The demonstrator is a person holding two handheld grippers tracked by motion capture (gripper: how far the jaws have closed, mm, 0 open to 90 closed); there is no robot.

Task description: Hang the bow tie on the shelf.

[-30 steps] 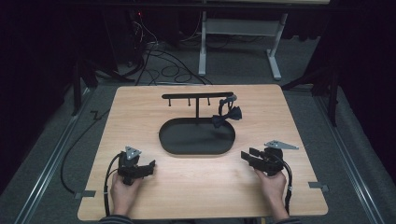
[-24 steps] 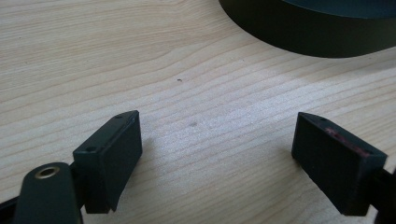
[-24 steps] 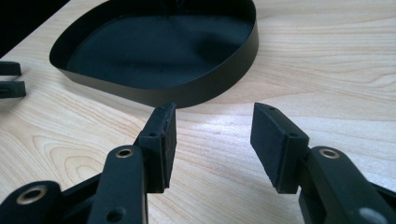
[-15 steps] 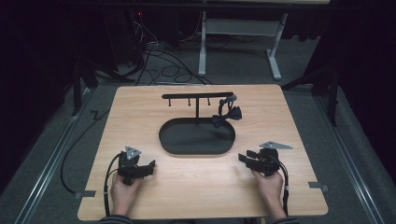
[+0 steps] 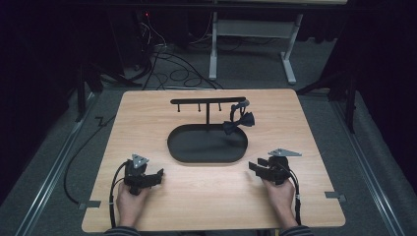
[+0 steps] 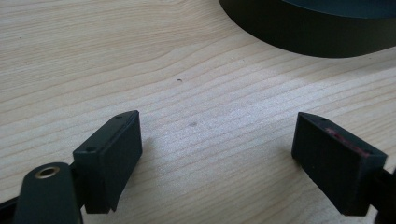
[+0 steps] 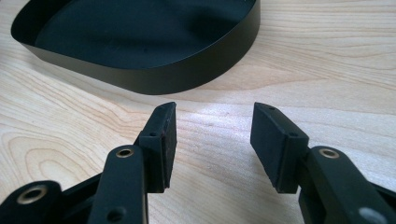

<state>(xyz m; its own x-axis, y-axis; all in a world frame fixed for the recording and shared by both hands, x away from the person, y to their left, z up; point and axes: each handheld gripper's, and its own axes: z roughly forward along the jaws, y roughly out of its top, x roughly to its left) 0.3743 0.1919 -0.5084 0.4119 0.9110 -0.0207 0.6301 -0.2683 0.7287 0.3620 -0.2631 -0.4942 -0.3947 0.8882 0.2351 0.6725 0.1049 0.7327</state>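
Resting low over the wooden table (image 5: 206, 196), the left gripper (image 5: 156, 175) sits near the front left edge in the high view, held by the person's left hand (image 5: 132, 199) with a grey three-cornered plate on top and a black cable looping back beside the wrist; in the left gripper view its jaws stand widely spread with nothing between them but bare wood grain, and the dark wall of the tray (image 6: 303, 28) curves across the top right corner, well apart from the jaw tips. The right gripper (image 5: 253, 167) sits near the front right, held by the right hand (image 5: 279, 194), its jaws pointing toward the table's middle; in the right gripper view they are parted and empty, though less widely than the left pair, and the tray's black wall (image 7: 154, 77) lies just ahead of them, not touching.

Farther out, the tray (image 5: 206, 157) is a shallow black oval at the centre of the table; a black T-shaped stand (image 5: 207, 101) rises from its far side, with small pegs hanging under the crossbar; a dark bow-tie (image 5: 238, 121) hangs from the bar's right end, over the tray's right far rim. Beyond the table lie grey floor, tangled cables (image 5: 167, 64) and a white desk frame (image 5: 251, 29).
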